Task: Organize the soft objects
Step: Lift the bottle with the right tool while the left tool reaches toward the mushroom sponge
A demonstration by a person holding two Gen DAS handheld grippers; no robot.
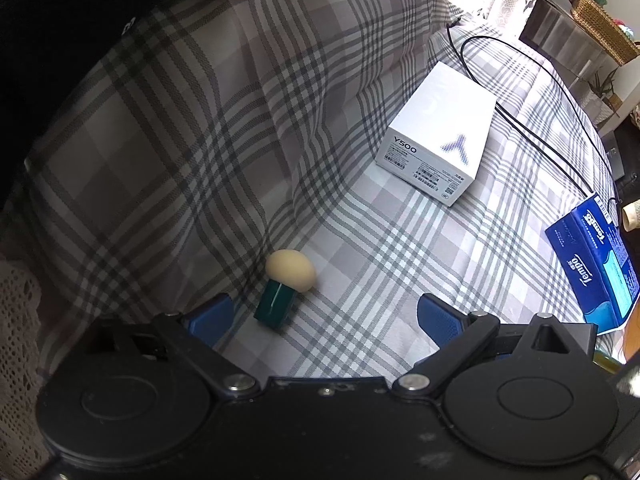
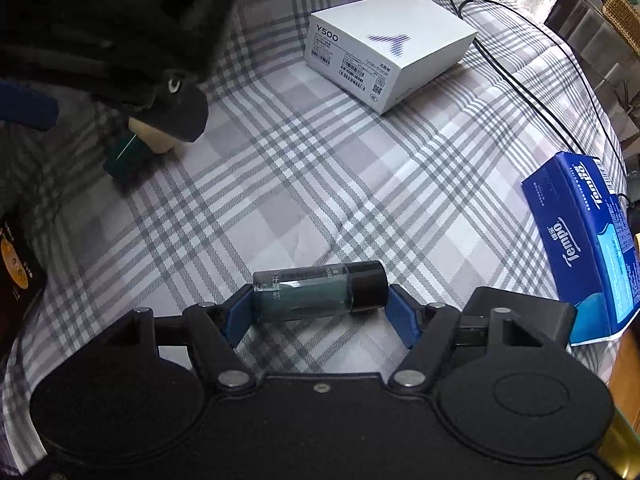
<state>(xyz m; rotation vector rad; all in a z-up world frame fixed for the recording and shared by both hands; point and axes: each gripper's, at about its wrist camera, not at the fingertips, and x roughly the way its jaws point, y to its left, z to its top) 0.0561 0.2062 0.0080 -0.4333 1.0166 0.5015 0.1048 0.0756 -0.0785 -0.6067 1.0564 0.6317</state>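
Note:
A cream egg-shaped soft toy (image 1: 291,269) lies on the plaid cloth with a small dark green box (image 1: 275,306) against its near side. My left gripper (image 1: 324,314) is open and empty, just behind them, the box close to its left finger. In the right wrist view, my right gripper (image 2: 320,308) is shut on a small glass bottle (image 2: 316,290) with a black cap, held sideways between the blue pads. The egg toy (image 2: 158,138) and green box (image 2: 128,156) show at far left, partly hidden by the left gripper's black body (image 2: 120,40).
A white Y500 box (image 1: 436,132) (image 2: 384,48) stands farther back. A blue Tempo tissue pack (image 1: 596,264) (image 2: 588,240) lies at the right edge. A black cable (image 1: 532,120) runs behind the box. A raised fold of plaid cloth (image 1: 200,120) rises on the left.

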